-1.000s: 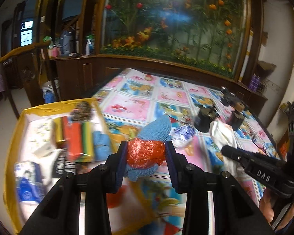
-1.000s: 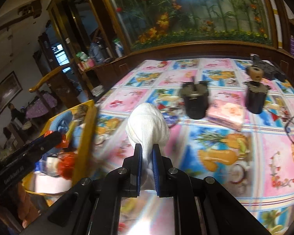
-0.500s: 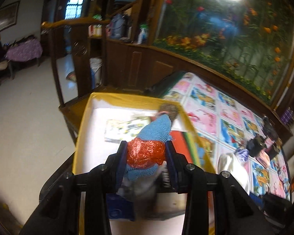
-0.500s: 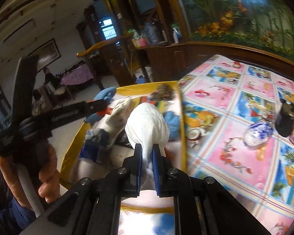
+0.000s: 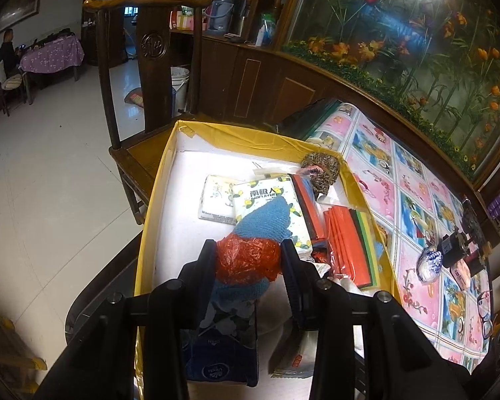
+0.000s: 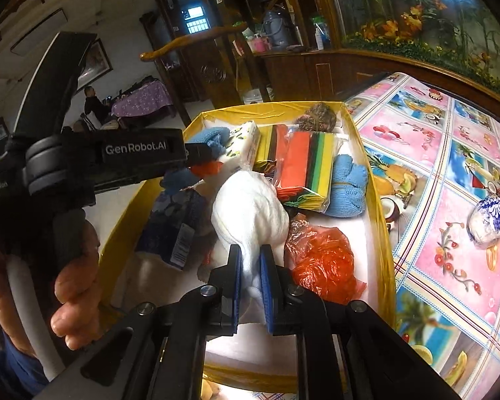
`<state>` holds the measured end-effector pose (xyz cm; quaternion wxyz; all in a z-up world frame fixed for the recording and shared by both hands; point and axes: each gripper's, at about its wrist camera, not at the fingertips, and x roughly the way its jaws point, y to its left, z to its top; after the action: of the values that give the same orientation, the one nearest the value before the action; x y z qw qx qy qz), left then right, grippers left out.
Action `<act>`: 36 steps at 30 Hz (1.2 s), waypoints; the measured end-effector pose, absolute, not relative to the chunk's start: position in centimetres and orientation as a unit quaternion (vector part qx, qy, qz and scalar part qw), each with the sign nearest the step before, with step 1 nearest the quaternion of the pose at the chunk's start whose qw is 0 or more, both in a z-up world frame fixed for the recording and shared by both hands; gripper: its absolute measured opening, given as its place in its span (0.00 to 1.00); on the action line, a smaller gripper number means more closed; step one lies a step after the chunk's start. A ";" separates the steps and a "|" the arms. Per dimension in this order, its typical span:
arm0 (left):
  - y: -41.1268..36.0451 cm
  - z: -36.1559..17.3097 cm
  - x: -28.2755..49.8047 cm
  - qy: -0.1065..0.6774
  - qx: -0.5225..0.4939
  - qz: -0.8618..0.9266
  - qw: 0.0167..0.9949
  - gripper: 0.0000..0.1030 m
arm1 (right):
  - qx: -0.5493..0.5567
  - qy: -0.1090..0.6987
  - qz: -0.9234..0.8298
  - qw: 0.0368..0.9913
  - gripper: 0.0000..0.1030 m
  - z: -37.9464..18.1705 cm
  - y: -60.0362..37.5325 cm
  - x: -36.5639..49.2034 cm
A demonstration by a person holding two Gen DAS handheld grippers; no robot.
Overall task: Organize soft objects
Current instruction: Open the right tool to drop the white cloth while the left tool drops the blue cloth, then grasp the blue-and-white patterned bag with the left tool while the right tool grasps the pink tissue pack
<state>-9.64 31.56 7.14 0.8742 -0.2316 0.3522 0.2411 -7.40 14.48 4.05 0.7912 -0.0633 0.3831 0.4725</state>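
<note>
Carrying stage: left gripper [image 5: 248, 261] clenched on blue knit cloth [image 5: 261, 220], right gripper [image 6: 250, 268] clenched on white cloth [image 6: 250, 206], both above yellow box [image 6: 381, 233]. Next: lower, release.

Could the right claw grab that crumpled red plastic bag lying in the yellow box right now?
Probably not yet: the right claw is shut on a white cloth bundle. The crumpled red plastic bag lies uncovered just beside it in the yellow box.
</note>
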 end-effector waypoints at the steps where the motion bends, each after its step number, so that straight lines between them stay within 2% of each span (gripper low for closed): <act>1: 31.5 7.2 -9.7 0.351 -0.229 0.242 0.875 0.36 | -0.063 0.383 0.475 0.790 0.13 4.0 14.4 -7.4; 5: 31.1 7.2 -9.5 0.353 -0.219 0.243 0.877 0.37 | -0.063 0.379 0.479 0.789 0.14 4.0 14.1 -7.5; 9: 30.7 7.3 -9.4 0.351 -0.209 0.242 0.880 0.45 | -0.051 0.375 0.487 0.787 0.16 4.3 13.5 -7.6; 14: 30.5 7.5 -9.5 0.349 -0.207 0.240 0.882 0.51 | -0.047 0.358 0.497 0.789 0.37 4.9 12.9 -8.1; 18: 30.4 7.6 -9.7 0.349 -0.210 0.236 0.882 0.53 | -0.042 0.353 0.501 0.789 0.38 5.3 12.4 -8.2; 24: 29.5 8.6 -10.1 0.338 -0.201 0.232 0.890 0.62 | -0.021 0.340 0.498 0.797 0.38 6.2 10.3 -7.4; 36: 25.0 11.1 -9.0 0.334 -0.162 0.190 0.909 0.64 | 0.048 0.326 0.430 0.841 0.37 8.1 0.8 -2.3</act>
<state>-9.04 24.95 11.12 0.9089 -0.1622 0.3336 0.1904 -2.27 0.78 8.08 0.8406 0.0477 0.3255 0.4303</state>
